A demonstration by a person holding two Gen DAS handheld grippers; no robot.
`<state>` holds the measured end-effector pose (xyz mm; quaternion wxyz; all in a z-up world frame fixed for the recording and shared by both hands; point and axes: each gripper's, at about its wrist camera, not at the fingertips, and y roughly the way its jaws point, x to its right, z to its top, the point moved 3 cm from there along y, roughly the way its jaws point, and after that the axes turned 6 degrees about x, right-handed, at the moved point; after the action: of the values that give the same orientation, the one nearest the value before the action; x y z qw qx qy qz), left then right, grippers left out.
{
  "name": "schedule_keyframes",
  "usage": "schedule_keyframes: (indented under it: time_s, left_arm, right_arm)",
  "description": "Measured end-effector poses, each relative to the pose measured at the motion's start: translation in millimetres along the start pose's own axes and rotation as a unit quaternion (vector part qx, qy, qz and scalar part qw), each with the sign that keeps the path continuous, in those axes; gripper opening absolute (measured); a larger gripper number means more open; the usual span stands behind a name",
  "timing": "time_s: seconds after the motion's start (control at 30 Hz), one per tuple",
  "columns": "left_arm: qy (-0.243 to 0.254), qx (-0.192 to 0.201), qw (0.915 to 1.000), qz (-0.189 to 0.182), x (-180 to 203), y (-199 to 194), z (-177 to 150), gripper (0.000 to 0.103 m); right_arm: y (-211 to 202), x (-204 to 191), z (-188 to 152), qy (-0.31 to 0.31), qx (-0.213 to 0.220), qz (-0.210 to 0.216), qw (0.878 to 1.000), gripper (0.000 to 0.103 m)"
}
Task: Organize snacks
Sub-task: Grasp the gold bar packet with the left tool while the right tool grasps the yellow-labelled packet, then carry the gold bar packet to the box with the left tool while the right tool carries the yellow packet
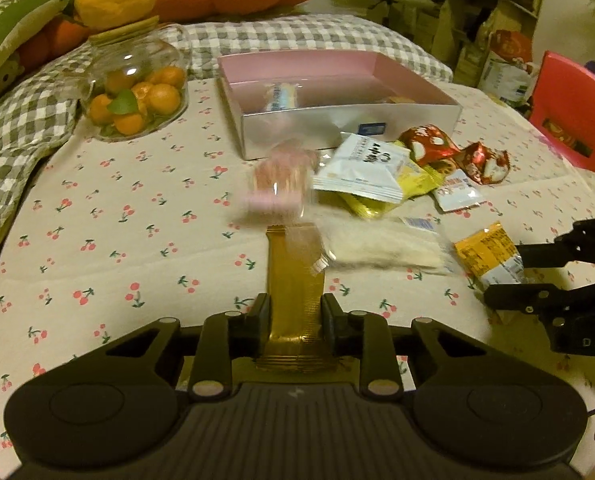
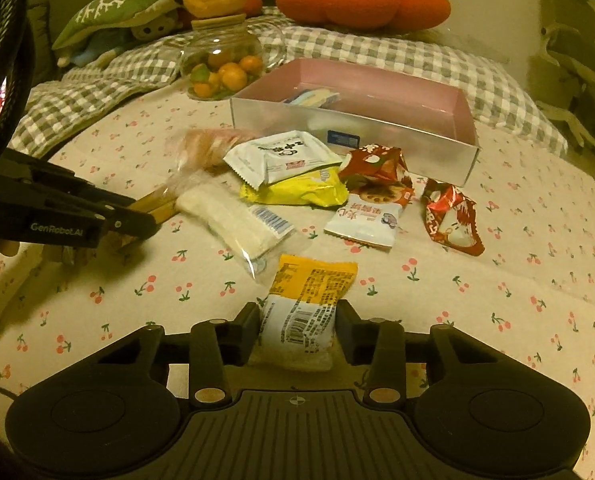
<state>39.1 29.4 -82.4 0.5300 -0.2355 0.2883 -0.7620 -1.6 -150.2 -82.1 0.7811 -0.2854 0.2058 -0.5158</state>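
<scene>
My left gripper is shut on the gold end of a long clear-wrapped snack with pink contents, which looks blurred. The right wrist view shows this gripper at the left. My right gripper is shut on a yellow-and-white packet; in the left wrist view it grips that packet at the right. Behind lies a silver box with a pink inside, holding a few snacks. Loose packets lie in front of it: white, yellow, red.
A glass jar of small oranges stands left of the box. A clear packet of pale bars lies between the grippers. Cushions and a checked blanket line the back, a red chair the right. The cloth has a cherry print.
</scene>
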Motion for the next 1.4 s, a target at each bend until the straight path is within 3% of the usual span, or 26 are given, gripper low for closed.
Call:
schedule_keyframes:
  time_s: [0.27,0.73,1.4]
  left_arm:
    - [-0.033,-0.006,0.9994,0.013,-14,-4,6,0.024]
    - [-0.067,0.019,0.9974,0.016,-27,-16,24,0.024]
    - [-0.102,0.054,0.9933,-0.005,-24,-23,57,0.024]
  right_arm:
    - [-5,4,7,0.011,0.009,-0.001,1.0,0.039]
    - [-17,18,28,0.045,0.034,-0.002,0.998,0.038]
    - [-17,33,68,0.095,0.063,0.002,0.993,0.039]
